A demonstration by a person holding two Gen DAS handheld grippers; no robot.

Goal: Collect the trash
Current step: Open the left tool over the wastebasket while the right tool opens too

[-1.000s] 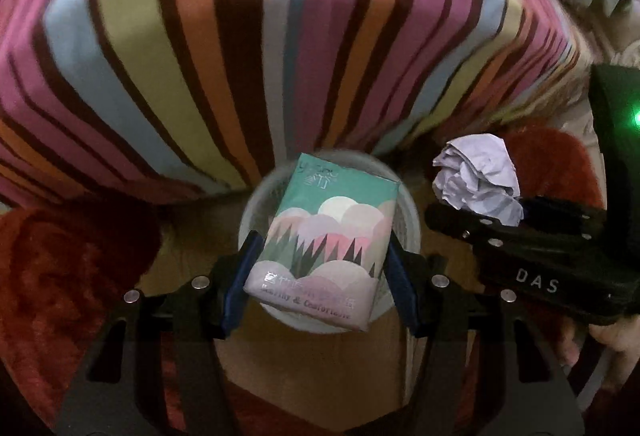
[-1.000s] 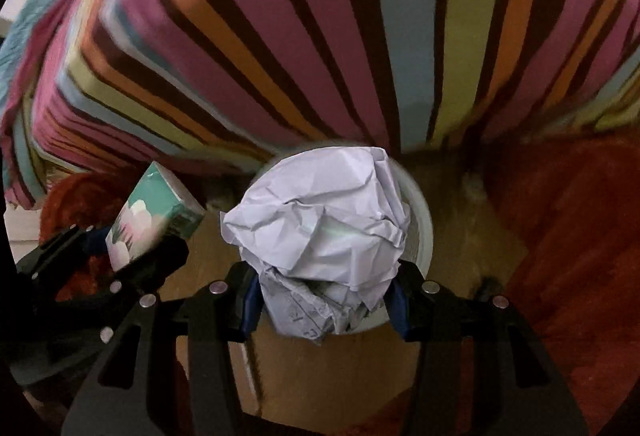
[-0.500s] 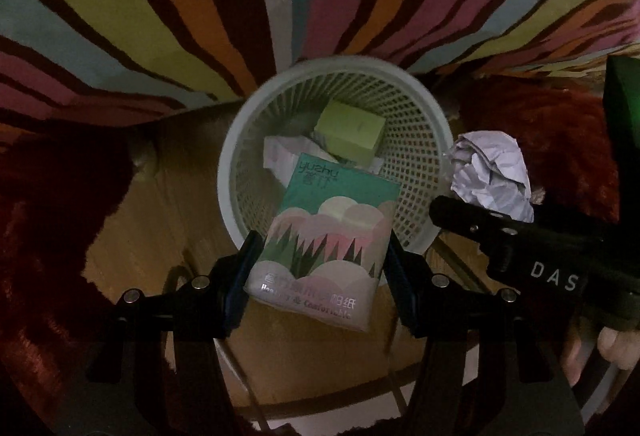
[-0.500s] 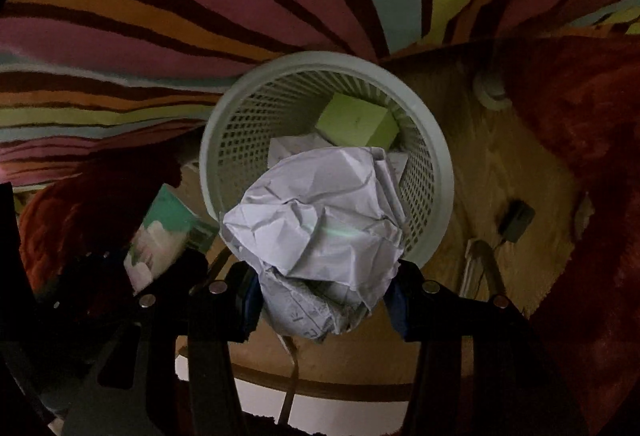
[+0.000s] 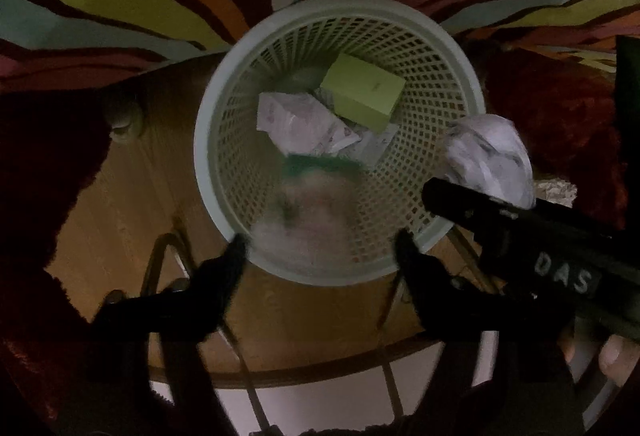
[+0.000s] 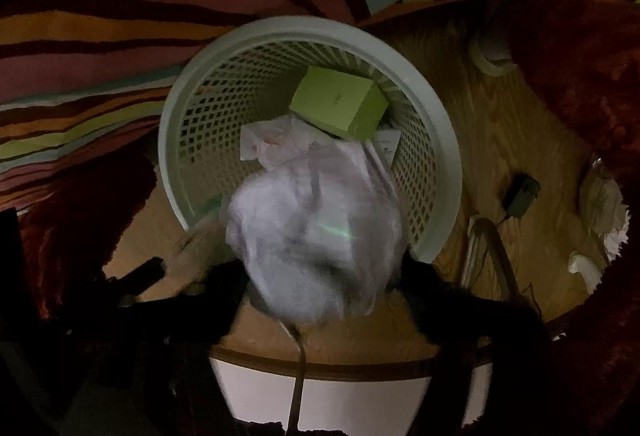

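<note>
Two blurred items, tissue pack (image 5: 316, 196) and crumpled paper (image 6: 316, 236).

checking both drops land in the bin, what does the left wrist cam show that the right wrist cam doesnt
Left wrist only: the blurred tissue pack dropping from the left gripper, whose jaws have just opened, and the right gripper's side marked DAS.
Right wrist only: a dark charger and white scraps on the floor.
Both: the white basket, the green box inside it, the crumpled paper ball, the striped cloth.

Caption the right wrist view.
Right gripper, just opened, drops crumpled paper over the basket holding a green box.
</note>
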